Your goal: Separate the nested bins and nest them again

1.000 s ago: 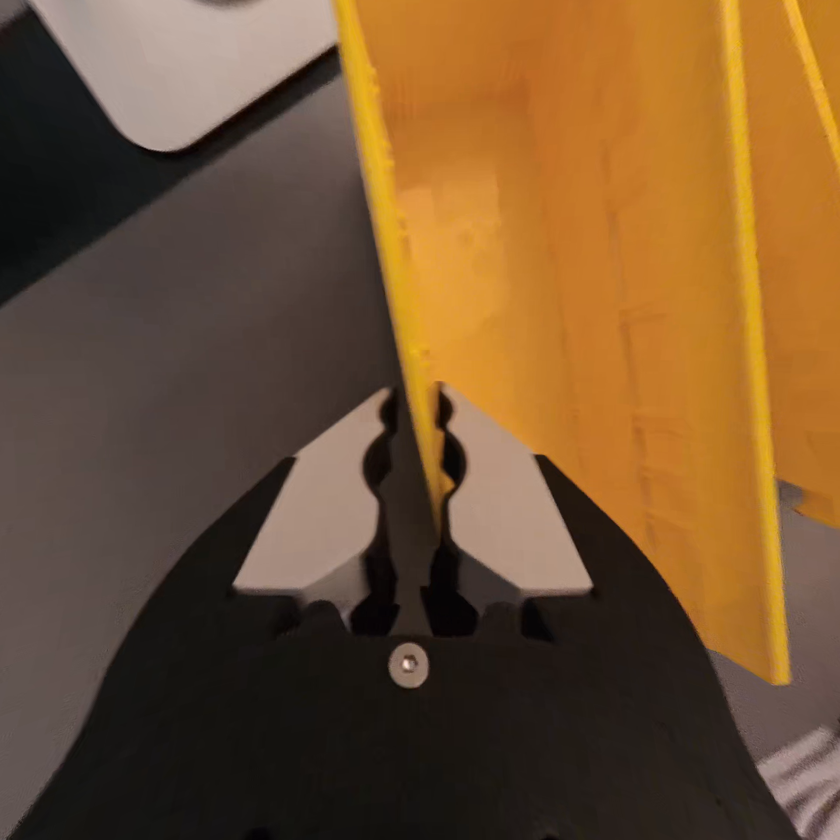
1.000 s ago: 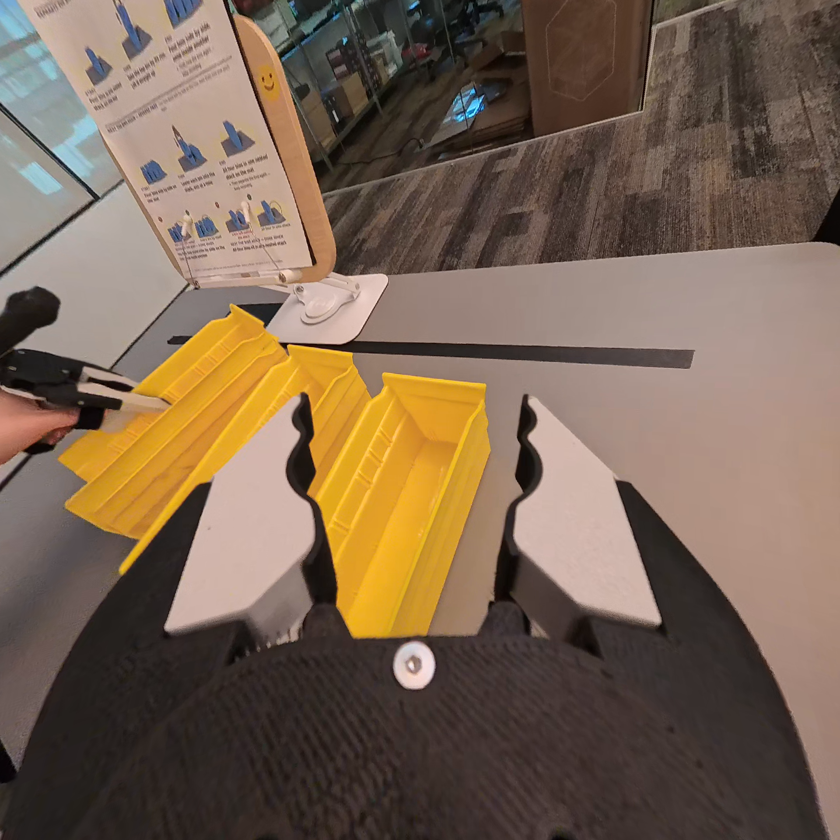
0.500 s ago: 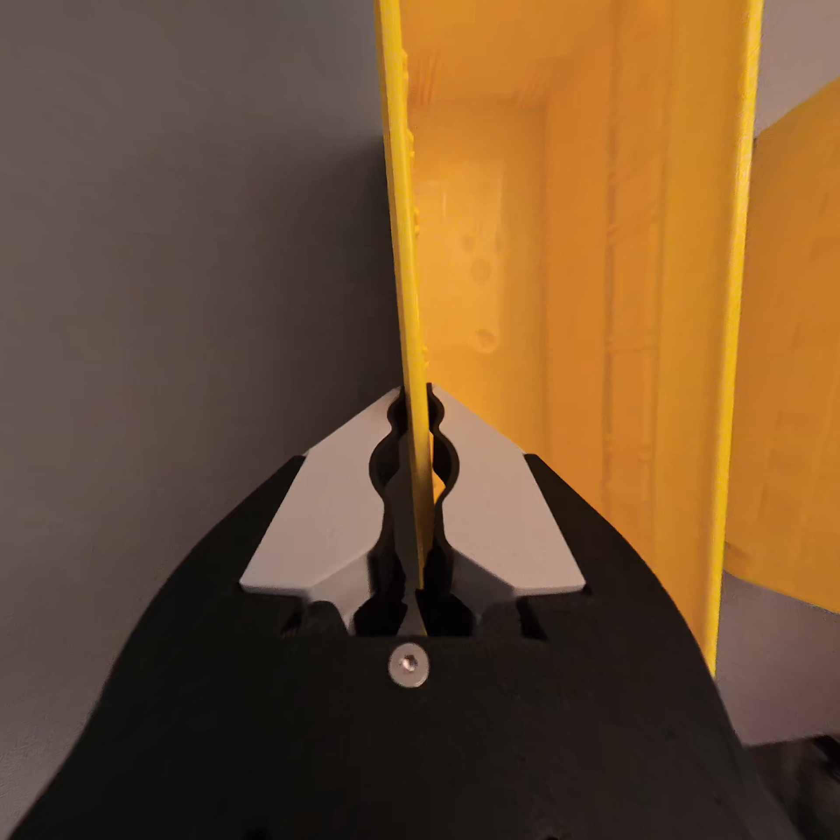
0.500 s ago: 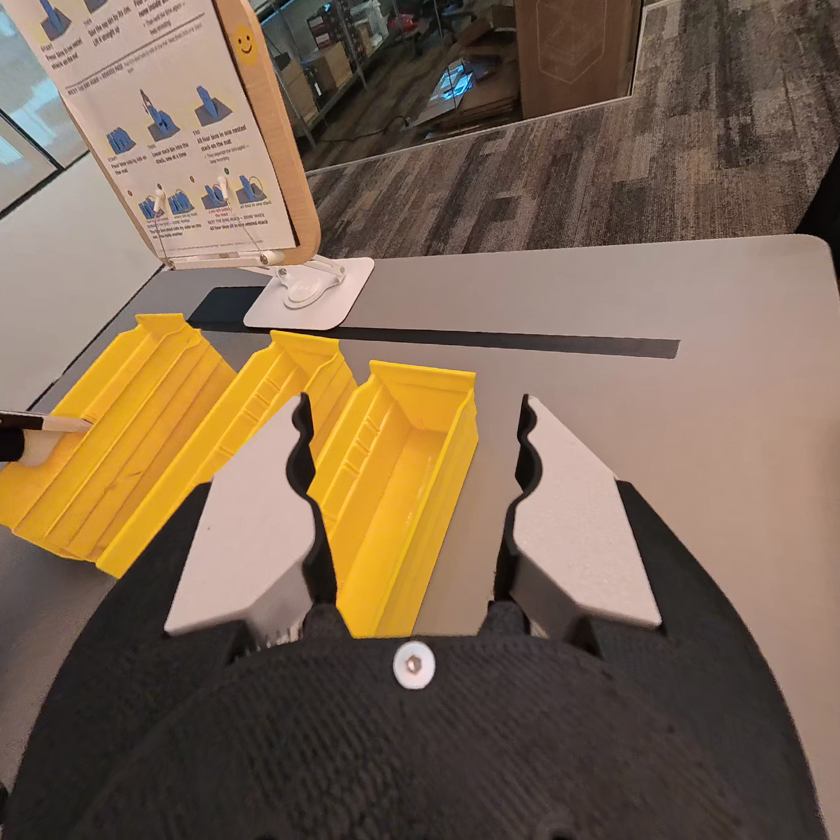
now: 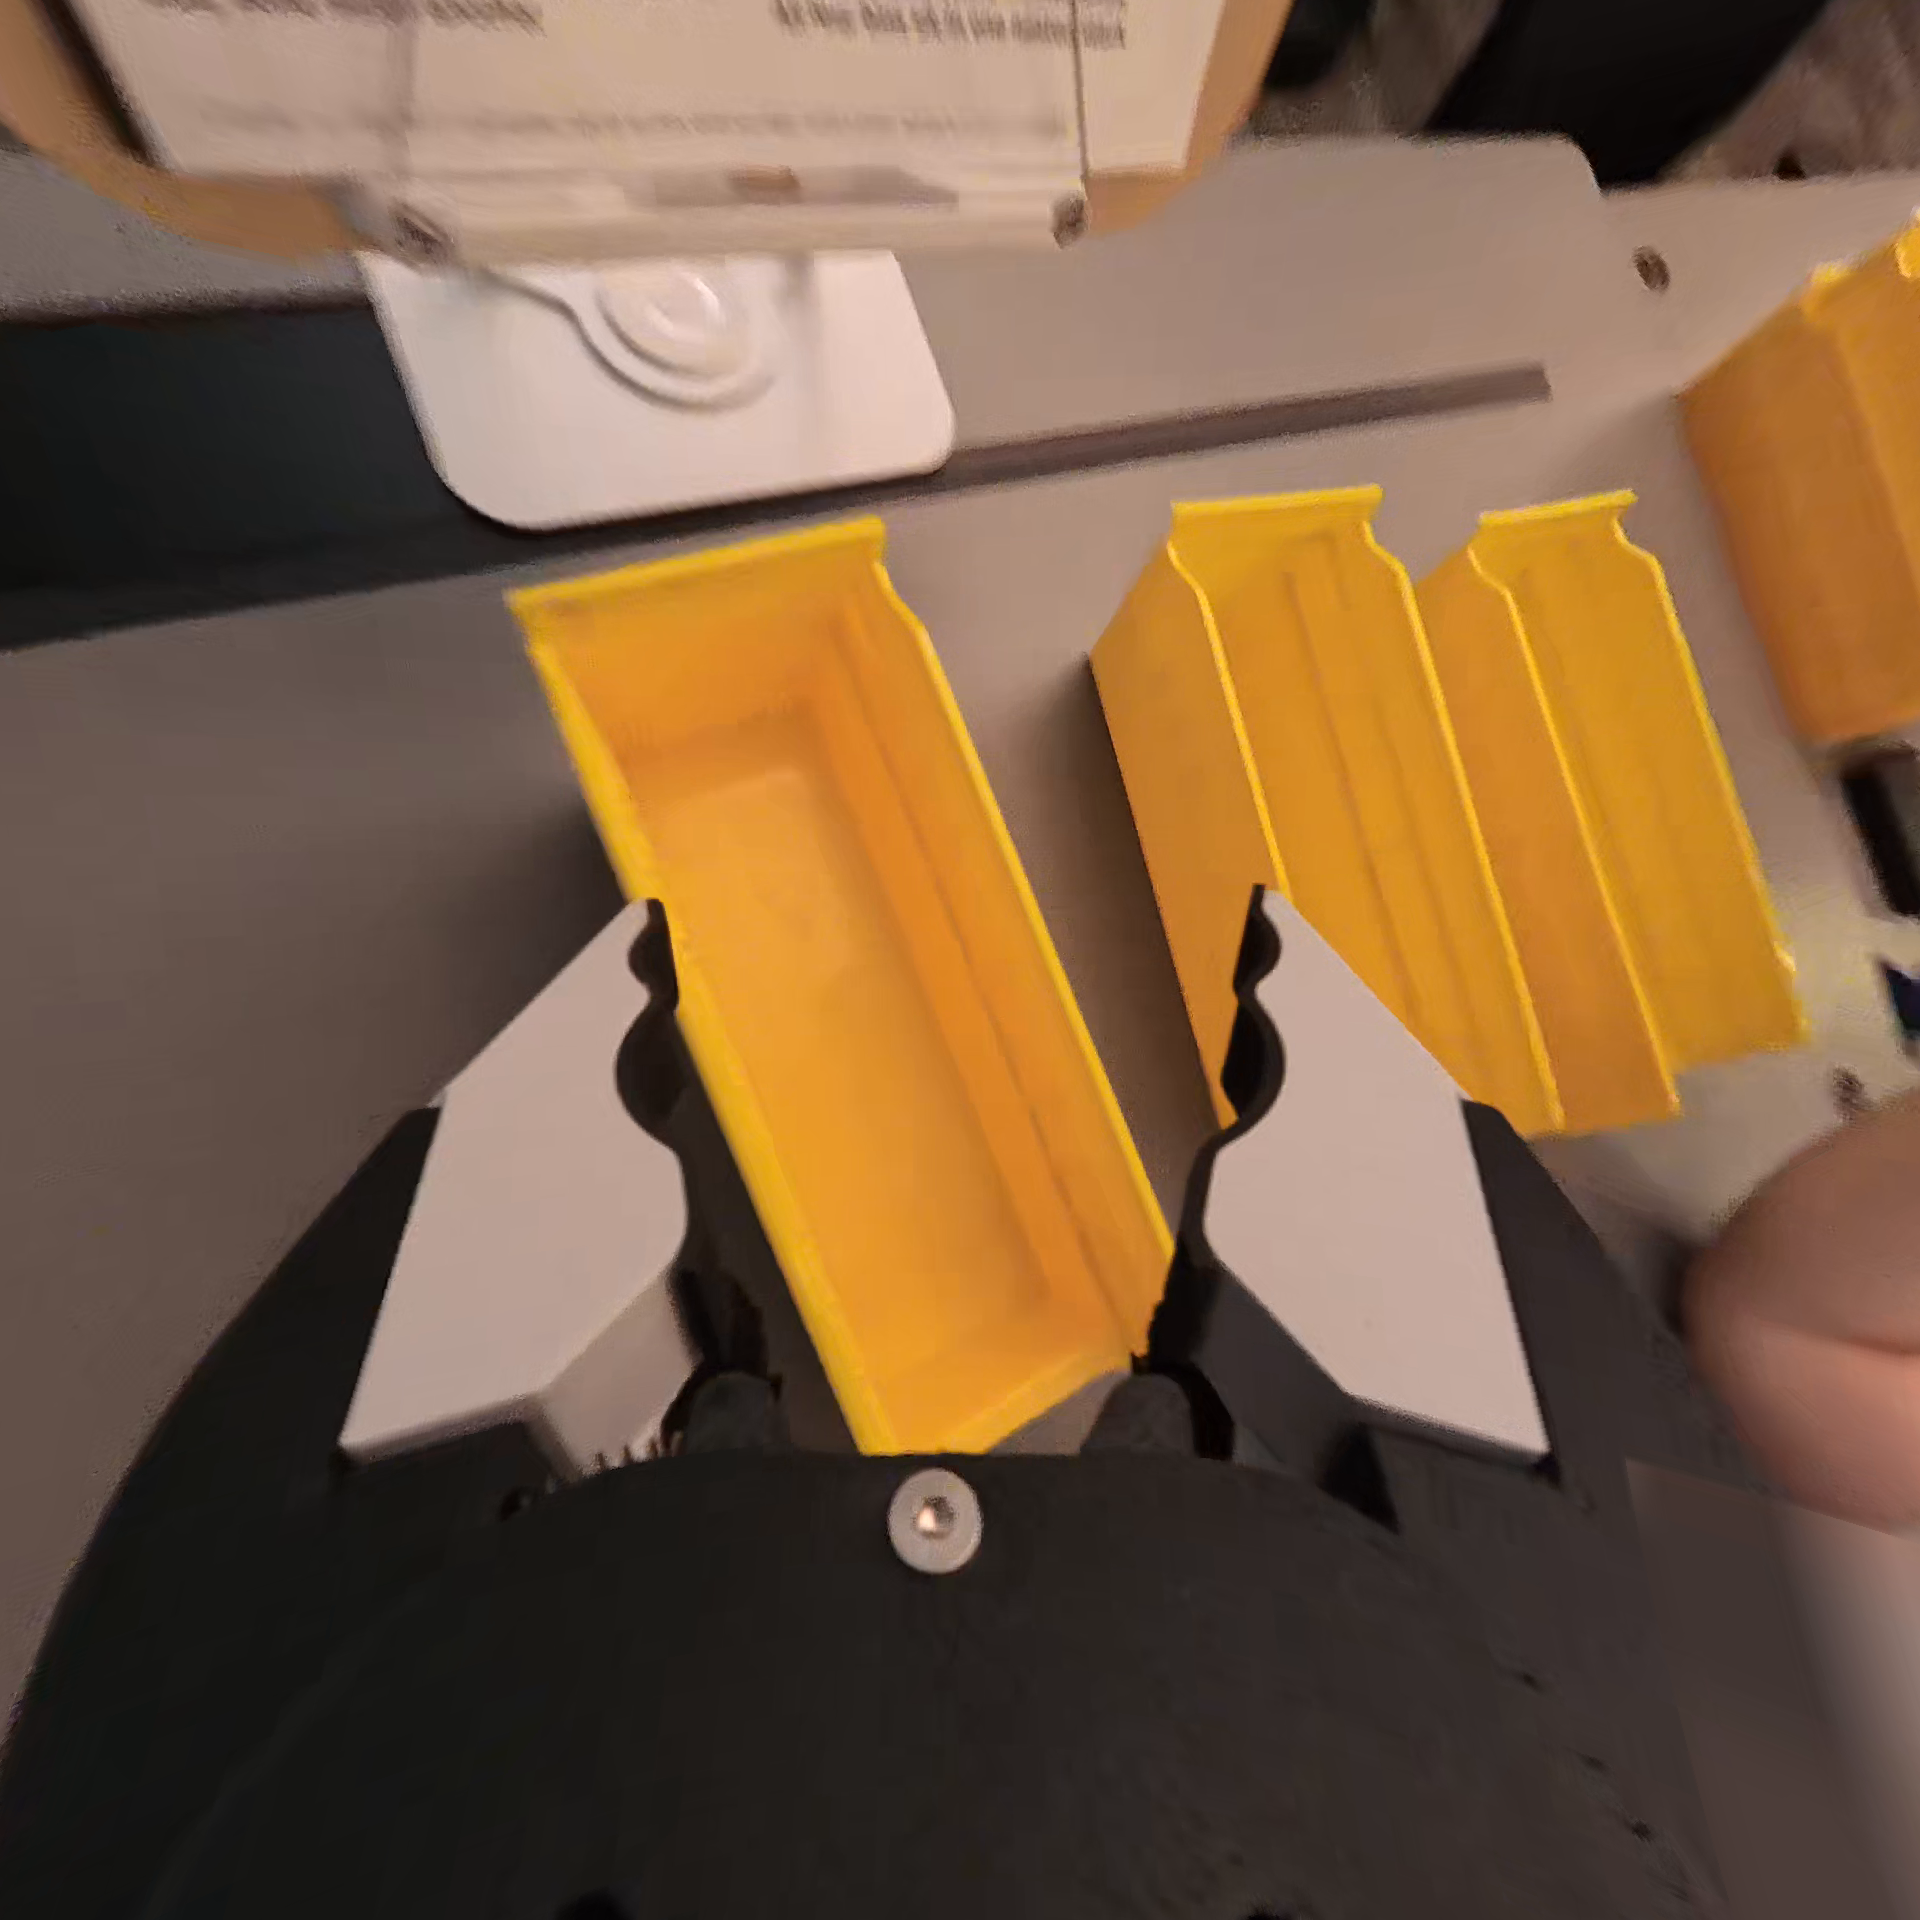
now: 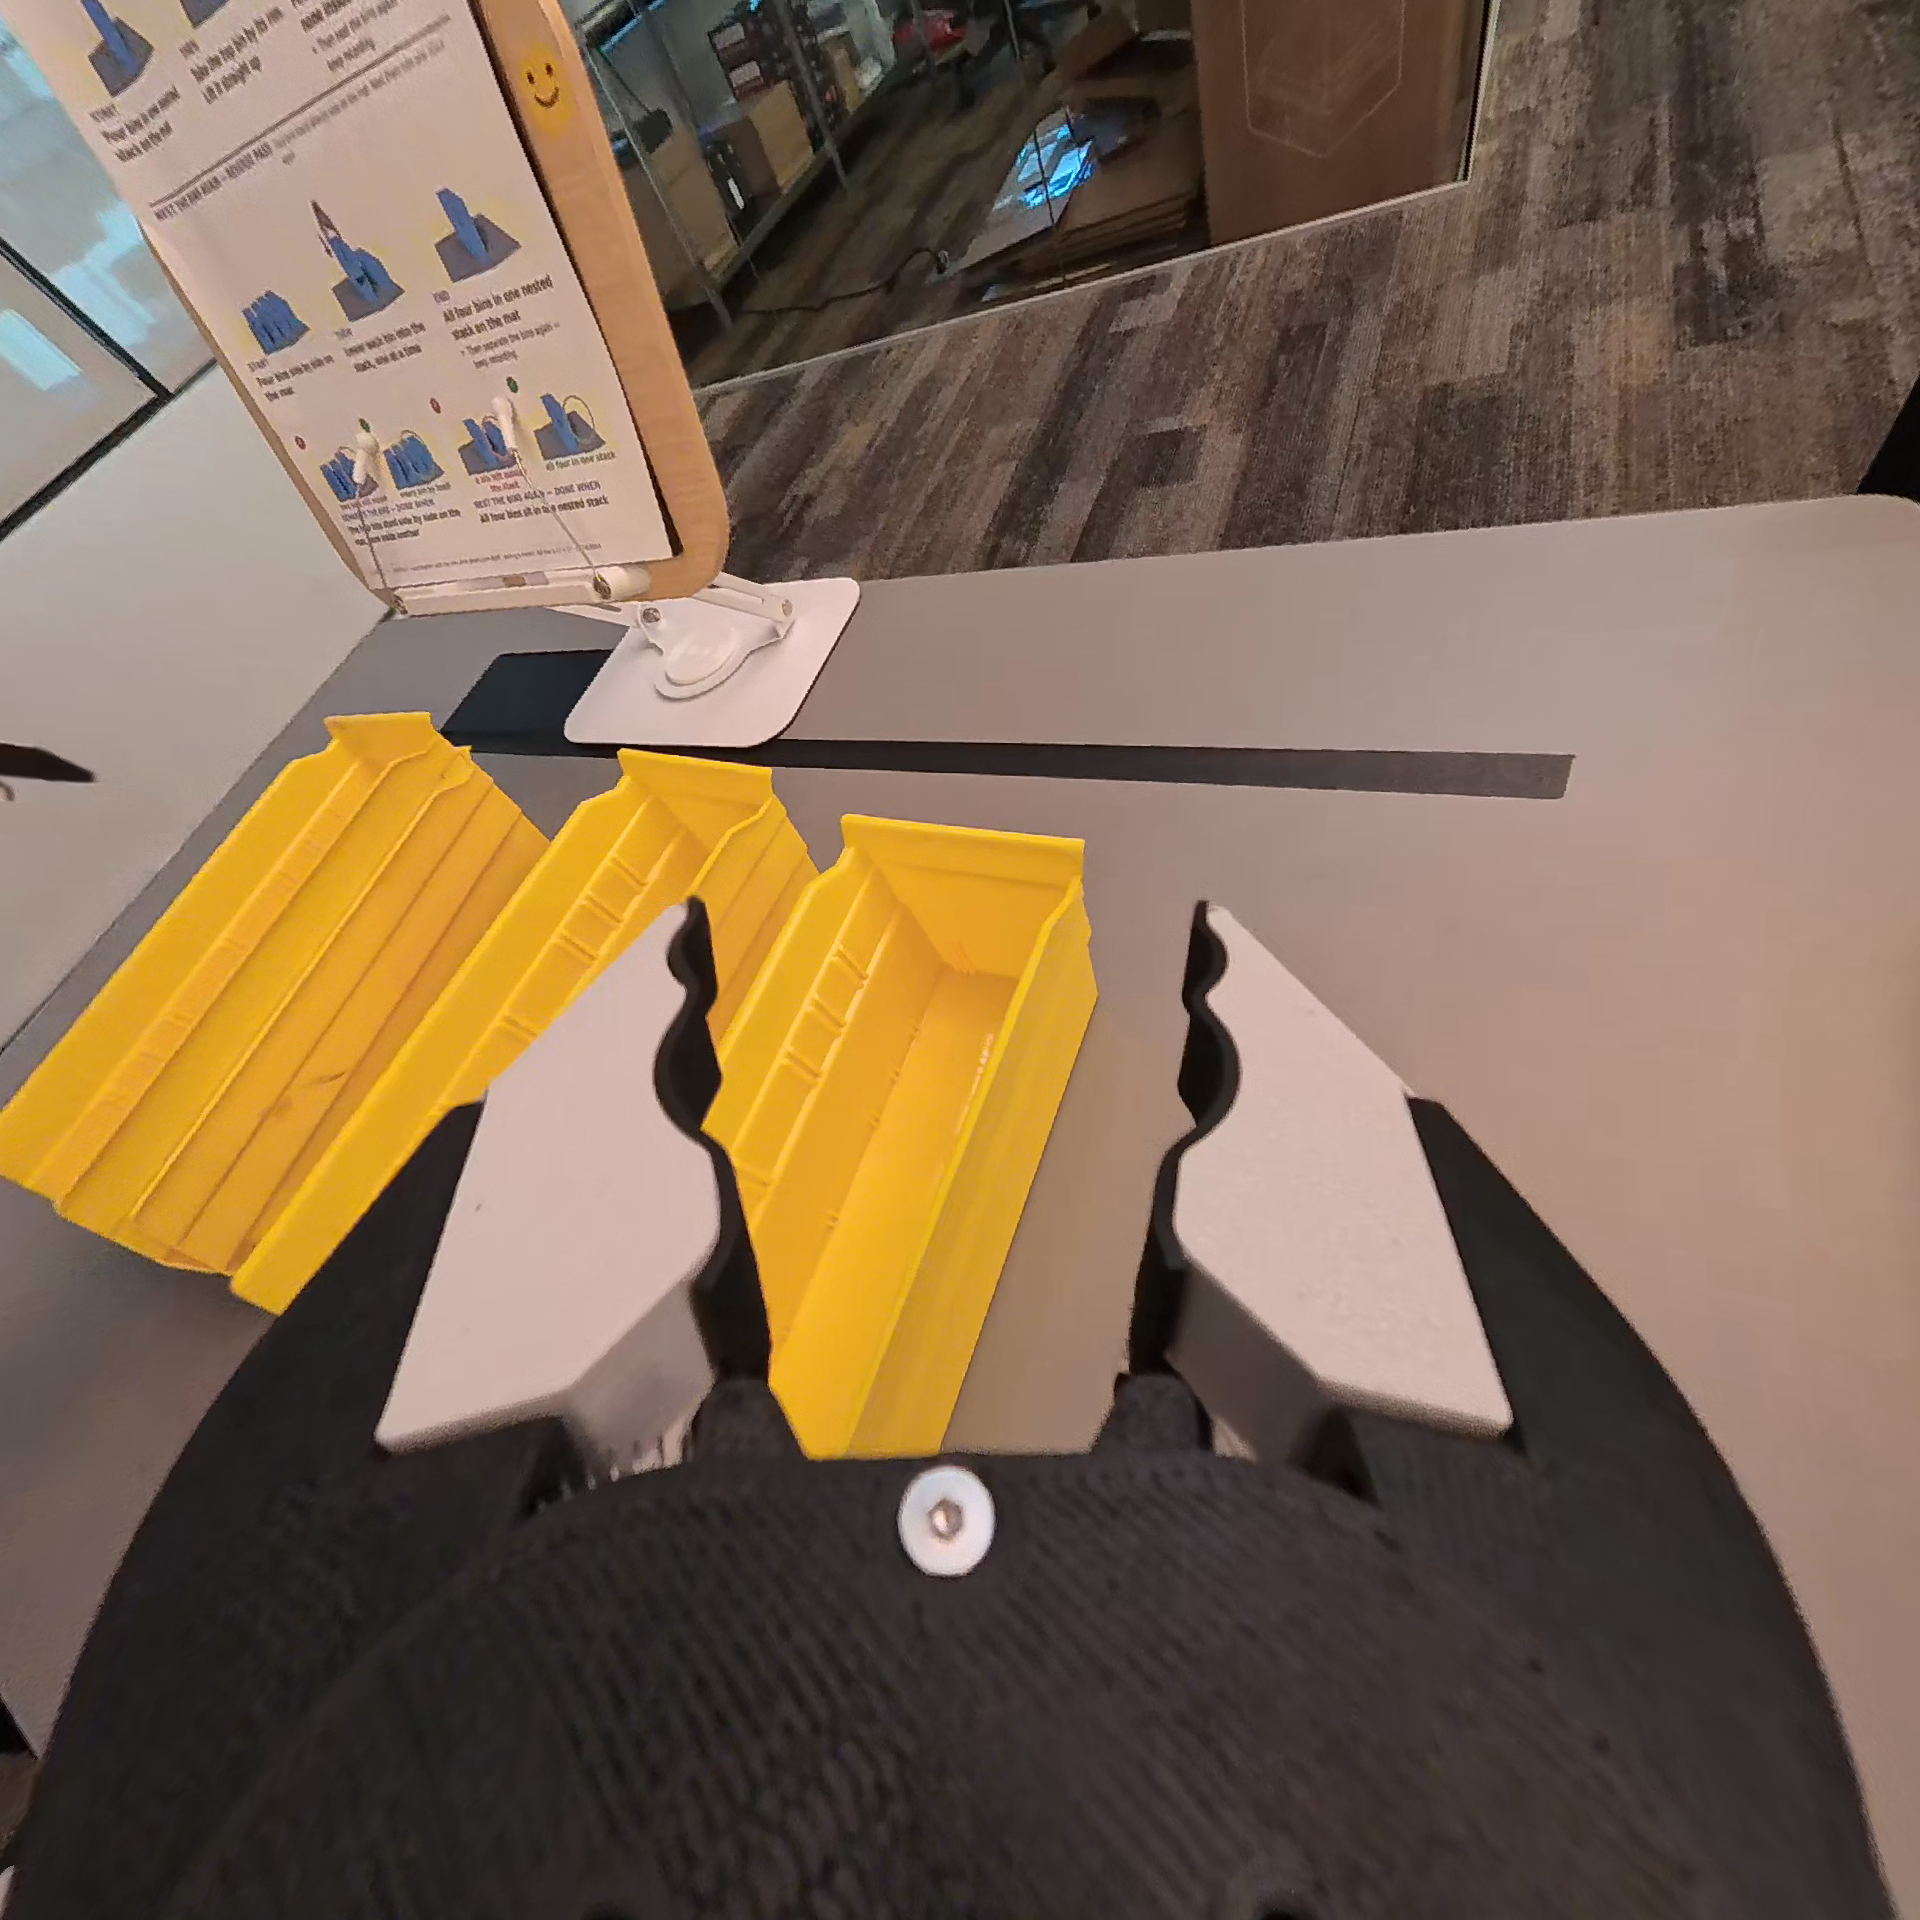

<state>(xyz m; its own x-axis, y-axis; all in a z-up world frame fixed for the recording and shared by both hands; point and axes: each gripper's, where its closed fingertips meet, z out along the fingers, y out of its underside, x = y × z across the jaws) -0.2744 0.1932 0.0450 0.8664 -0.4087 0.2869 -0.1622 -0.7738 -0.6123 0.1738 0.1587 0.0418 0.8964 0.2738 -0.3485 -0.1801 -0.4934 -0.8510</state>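
Half a second ago the left gripper (image 5: 956,914) was clamped on the thin side wall of a yellow bin; now its jaws are spread wide and hold nothing, and the view has swung to look down on the desk (image 5: 260,831). That yellow bin (image 5: 831,935) rests open side up on the desk, lying lengthwise between the two jaws: its left rim runs just beside the left fingertip (image 5: 623,997), while open desk shows between its right rim and the right fingertip (image 5: 1288,997). Beyond the right jaw lie two more bins (image 5: 1455,790), side by side and close together, apart from the first by a strip of bare desk. A fourth yellow bin (image 5: 1808,540) sits blurred at the far right edge.

The right gripper (image 6: 945,935) has kept its place, jaws wide apart and bare. Between them, nearer the left jaw, lies the right-hand bin (image 6: 935,1091), with clear desk between it and the right jaw. Left of the left jaw the other bins (image 6: 343,987) lie fanned close to each other. Ahead of both jaws a black tape line (image 6: 1247,774) crosses the desk, with the white base of an instruction stand (image 6: 717,665) on it; right of the jaws the desk lies open to its edge
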